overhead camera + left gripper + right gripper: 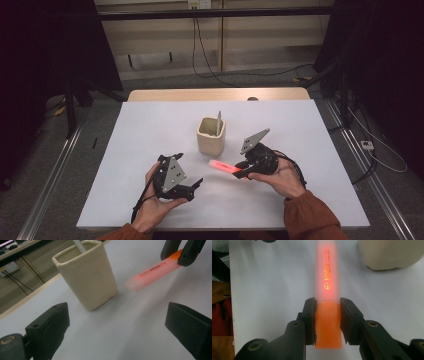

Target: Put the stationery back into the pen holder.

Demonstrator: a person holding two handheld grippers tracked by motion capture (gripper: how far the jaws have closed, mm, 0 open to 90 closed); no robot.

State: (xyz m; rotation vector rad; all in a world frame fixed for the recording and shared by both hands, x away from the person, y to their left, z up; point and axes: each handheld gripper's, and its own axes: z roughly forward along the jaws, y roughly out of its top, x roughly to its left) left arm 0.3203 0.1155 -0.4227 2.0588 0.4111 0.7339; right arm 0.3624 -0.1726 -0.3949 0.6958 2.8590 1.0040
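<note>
An orange highlighter [223, 167] [327, 290] [152, 271] is held over the white table by its orange end, cap end pointing left toward the cream cup [211, 135] [87, 275]. My right gripper [243, 169] [328, 322] is shut on the highlighter, both pads pressed on its sides. The cup stands upright mid-table with a grey pen [219, 122] in it. My left gripper [187, 172] [117, 325] is open with nothing between its jaws, held low at the front left and facing the cup and the highlighter.
The white table top [150, 125] has free room left, right and behind the cup. Its wooden far edge [215, 94] borders the floor, where cables [210, 70] lie. Dark stands flank both sides of the table.
</note>
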